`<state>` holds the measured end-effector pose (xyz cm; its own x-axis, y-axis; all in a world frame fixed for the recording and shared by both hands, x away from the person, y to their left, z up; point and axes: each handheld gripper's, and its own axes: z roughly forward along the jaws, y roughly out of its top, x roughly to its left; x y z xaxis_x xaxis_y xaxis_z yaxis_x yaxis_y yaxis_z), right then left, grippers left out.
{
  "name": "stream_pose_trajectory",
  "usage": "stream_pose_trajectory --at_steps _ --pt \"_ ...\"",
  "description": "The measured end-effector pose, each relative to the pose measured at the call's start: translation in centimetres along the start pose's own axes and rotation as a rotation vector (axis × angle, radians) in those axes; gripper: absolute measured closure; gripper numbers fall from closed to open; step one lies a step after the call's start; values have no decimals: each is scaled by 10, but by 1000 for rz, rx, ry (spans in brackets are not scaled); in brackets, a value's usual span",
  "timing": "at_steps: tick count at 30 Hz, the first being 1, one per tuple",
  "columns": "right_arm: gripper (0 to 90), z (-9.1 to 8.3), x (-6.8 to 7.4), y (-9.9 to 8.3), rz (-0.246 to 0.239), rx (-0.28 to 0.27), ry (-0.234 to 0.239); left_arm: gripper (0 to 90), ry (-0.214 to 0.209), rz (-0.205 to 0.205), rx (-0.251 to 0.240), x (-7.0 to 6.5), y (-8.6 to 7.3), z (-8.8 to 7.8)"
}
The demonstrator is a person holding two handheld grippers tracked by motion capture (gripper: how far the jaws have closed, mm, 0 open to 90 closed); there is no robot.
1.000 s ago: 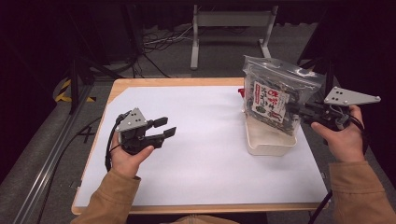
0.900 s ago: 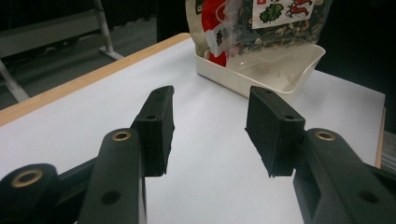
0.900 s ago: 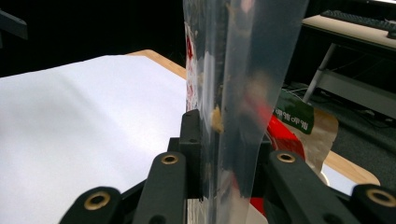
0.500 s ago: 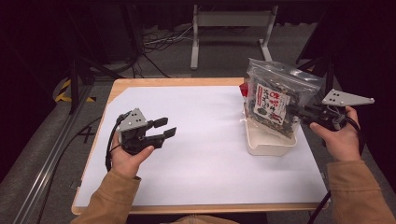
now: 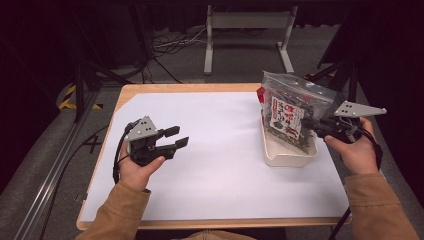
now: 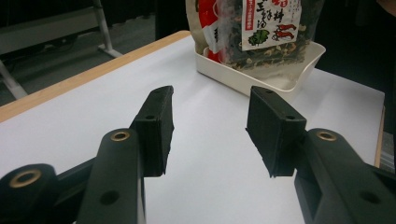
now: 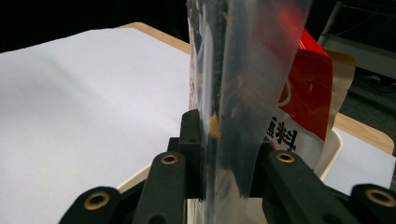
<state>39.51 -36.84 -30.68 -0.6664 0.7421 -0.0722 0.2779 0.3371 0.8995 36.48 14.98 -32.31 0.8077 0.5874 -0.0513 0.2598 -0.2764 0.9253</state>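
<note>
A clear plastic bag of dark dried food (image 5: 295,110) with a red and white label stands upright in a shallow white tray (image 5: 285,156) at the table's right. My right gripper (image 5: 311,124) is shut on the bag's right edge; its jaws pinch the clear plastic bag (image 7: 233,93) in the right gripper view. A red and white packet (image 7: 308,98) sits just behind it in the tray. My left gripper (image 5: 176,138) hovers open over the left of the white table cover, nothing between its fingers (image 6: 156,123). The bag (image 6: 261,28) and tray (image 6: 261,81) lie ahead of it.
A white sheet (image 5: 215,150) covers the wooden table (image 5: 150,89). Beyond the far edge stand a grey metal frame (image 5: 245,35) and loose cables (image 5: 165,50) on the floor. A dark rail (image 5: 50,175) runs along the left side.
My right gripper has sunk a little with the bag, bringing its lower end down into the tray. The left gripper has stayed in place.
</note>
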Motion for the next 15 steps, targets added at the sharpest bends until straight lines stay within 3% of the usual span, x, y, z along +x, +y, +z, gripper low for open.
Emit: stream_pose_trajectory --at_steps 15 --pt "754 10 -2 -25 68 21 -3 509 -7 -3 12 0 -1 2"
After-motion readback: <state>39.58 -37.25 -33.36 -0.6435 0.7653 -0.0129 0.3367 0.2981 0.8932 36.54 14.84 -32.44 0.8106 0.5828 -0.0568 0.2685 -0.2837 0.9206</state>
